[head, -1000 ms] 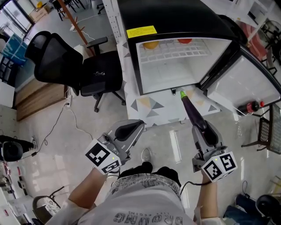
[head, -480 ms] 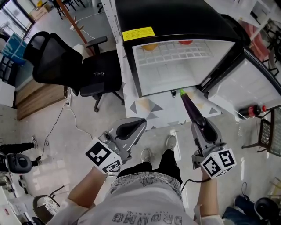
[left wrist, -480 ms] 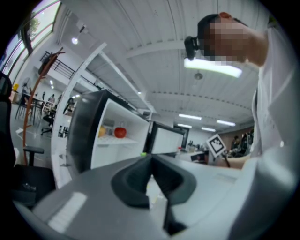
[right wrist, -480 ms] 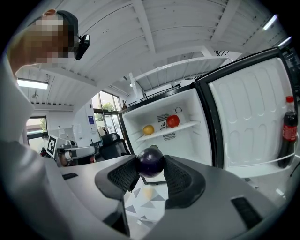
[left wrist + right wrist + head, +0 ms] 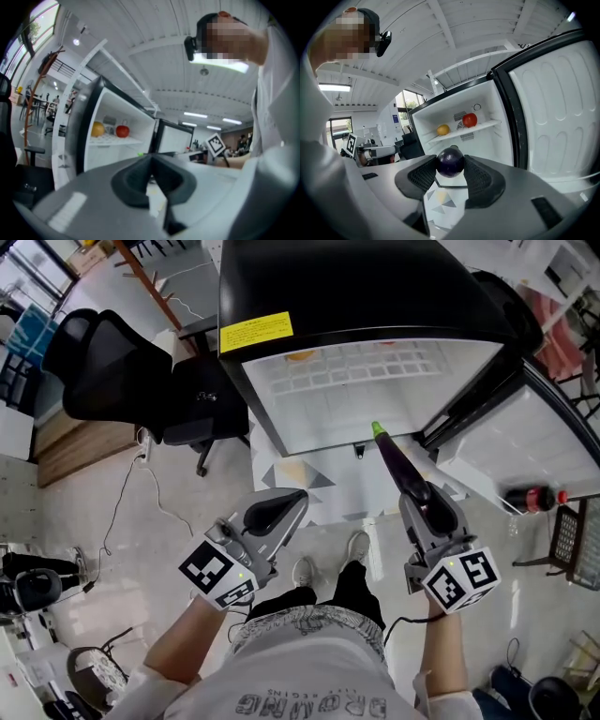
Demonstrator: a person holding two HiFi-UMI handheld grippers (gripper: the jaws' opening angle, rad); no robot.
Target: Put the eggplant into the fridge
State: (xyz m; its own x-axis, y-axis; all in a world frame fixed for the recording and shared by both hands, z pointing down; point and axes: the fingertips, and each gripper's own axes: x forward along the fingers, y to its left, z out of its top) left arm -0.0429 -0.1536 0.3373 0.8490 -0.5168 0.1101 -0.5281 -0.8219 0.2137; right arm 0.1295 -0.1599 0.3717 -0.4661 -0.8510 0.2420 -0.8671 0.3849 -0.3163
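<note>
1. The right gripper (image 5: 419, 493) was clamped on the eggplant (image 5: 394, 457). Its two dark pads pressed on the rounded purple end from either side, with the jaws standing fairly wide around it.
2. The eggplant stuck straight out ahead of the jaws. Its green stem tip pointed at the open front of the fridge (image 5: 356, 287).
3. From the head view the stem tip seemed to lie about at the lower edge of the fridge opening. The steep angle left it unclear whether it had crossed inside.
4. The left gripper (image 5: 293, 500) had hold of nothing. Its jaw tips met, and it was held low at the person's left, well apart from the eggplant.
5. The fridge door (image 5: 553, 437) stood swung wide open to the right, with its white inner lining facing out.
6. On the white shelf (image 5: 485, 125) inside lay an orange-yellow fruit (image 5: 443, 129) and a red fruit (image 5: 469, 120), side by side near the back wall.
7. A yellow label (image 5: 255, 331) sat on the fridge's black top near its front edge.
8. A black office chair (image 5: 112, 371) stood to the left of the fridge, and a cola bottle (image 5: 530, 498) lay on the floor below the open door.
</note>
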